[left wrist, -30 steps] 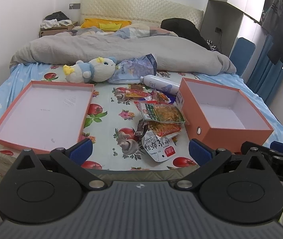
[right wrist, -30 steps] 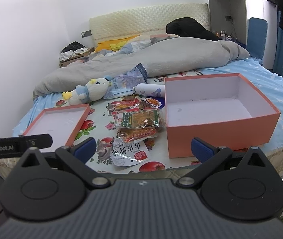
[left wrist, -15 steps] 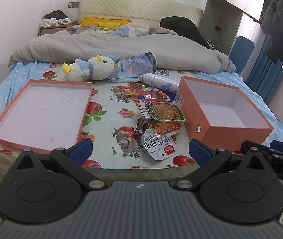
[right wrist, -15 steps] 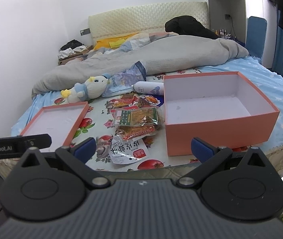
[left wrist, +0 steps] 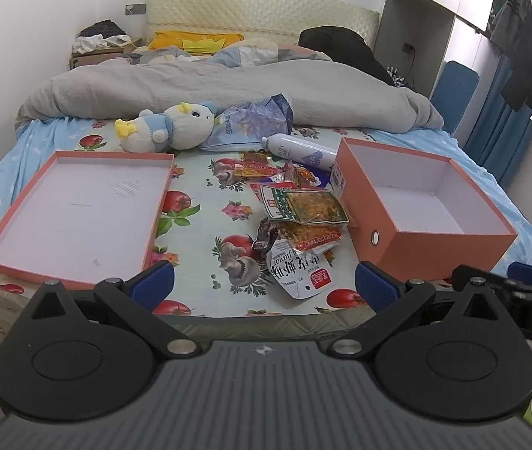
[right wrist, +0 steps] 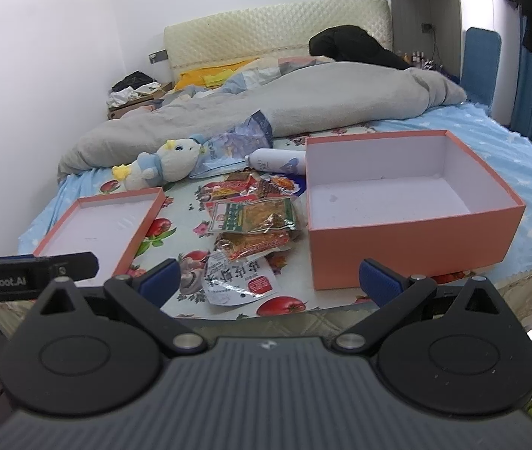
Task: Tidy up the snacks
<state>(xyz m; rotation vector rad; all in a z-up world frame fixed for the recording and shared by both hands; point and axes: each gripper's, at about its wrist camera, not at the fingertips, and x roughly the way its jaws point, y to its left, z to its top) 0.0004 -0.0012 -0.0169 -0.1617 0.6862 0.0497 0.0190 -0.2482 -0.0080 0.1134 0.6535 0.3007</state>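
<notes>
Snack packets [left wrist: 297, 225] piled on bed [left wrist: 198, 202] between shallow lid [left wrist: 74, 210] and orange box [left wrist: 423, 202]. Left gripper [left wrist: 262, 285], right gripper [right wrist: 269, 279]: fingers spread wide, holding nothing.

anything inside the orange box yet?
The orange box shows only a bare white floor and walls, no snacks. The strip of floor behind its near wall is hidden in both views.

Both grippers are hanging wide open, gripping nothing. The left gripper [left wrist: 264, 287] is pointing toward 12 o'clock, blue fingertips [left wrist: 152, 285] spread apart. The right gripper [right wrist: 269, 281] is sitting level beside it at its 3 o'clock, aiming likewise.
</notes>
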